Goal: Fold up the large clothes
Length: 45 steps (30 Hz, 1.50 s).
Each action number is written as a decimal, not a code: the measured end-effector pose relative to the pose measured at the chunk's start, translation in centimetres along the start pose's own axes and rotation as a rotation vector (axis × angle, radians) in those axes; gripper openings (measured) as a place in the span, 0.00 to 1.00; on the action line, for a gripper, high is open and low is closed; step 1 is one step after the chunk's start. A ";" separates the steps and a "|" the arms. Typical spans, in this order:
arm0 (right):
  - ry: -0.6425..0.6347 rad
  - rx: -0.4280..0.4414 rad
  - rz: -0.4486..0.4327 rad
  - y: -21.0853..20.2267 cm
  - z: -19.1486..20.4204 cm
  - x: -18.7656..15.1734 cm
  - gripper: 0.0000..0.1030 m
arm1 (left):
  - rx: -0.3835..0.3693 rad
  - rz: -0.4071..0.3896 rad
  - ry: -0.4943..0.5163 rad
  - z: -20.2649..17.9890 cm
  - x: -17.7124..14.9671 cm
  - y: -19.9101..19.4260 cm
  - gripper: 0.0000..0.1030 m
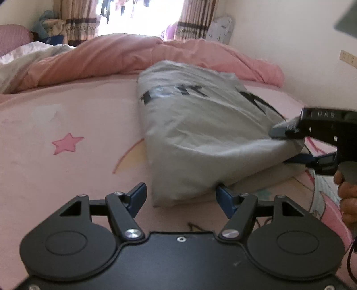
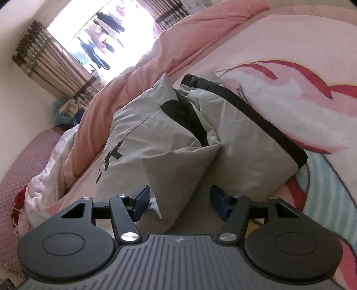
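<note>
One grey garment [image 1: 200, 125] with black printed markings and a black band along one edge lies folded into a thick bundle on the bed, on a pink cartoon-print bedsheet [image 1: 67, 125]. In the right wrist view the same garment [image 2: 156, 142] shows two bulging folded parts meeting at a crease, the black band running down its right side. The left tongs [image 1: 181, 198] point forward and downward at the near end of the bundle; their two blue-padded fingers stand wide apart, the left one over bare sheet, the right fingertip [image 1: 223, 194] at the garment's lower edge, with the corner of the cloth between them and nothing clamped. The right tongs [image 2: 179, 200] are likewise spread apart, angled down toward the bundle's near corner, which hangs between the fingers without being pinched. From the left wrist view, the right tongs [image 1: 287, 142] come in from the right edge, tilted, with their tips at the garment's far corner, and the person's hand [image 1: 347, 200] grips the handle below. Behind the garment, one rumpled pink duvet [image 1: 107, 58] lies across the bed, with white bedding [image 2: 51, 160] at its end. Two striped curtains [image 1: 82, 20] frame a bright window with hanging clothes outside [image 2: 98, 49].
</note>
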State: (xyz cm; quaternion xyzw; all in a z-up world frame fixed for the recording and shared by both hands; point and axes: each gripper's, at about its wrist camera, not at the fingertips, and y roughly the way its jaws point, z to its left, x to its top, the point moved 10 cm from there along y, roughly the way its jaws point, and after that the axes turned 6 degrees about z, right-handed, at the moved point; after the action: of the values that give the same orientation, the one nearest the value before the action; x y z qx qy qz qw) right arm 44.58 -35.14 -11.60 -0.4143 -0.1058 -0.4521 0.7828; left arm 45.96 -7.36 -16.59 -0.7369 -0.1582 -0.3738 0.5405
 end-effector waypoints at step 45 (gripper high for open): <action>-0.331 -0.058 -0.254 -8.6 -1.1 1.4 0.47 | -0.026 -0.083 -0.108 0.7 2.7 -7.0 0.67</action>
State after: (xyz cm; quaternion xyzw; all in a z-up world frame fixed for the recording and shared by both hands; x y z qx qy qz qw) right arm 38.33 -38.96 -6.82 -0.4885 -0.2715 -0.4758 0.6791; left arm 43.55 -4.56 -9.99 -0.7559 -0.2127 -0.3575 0.5056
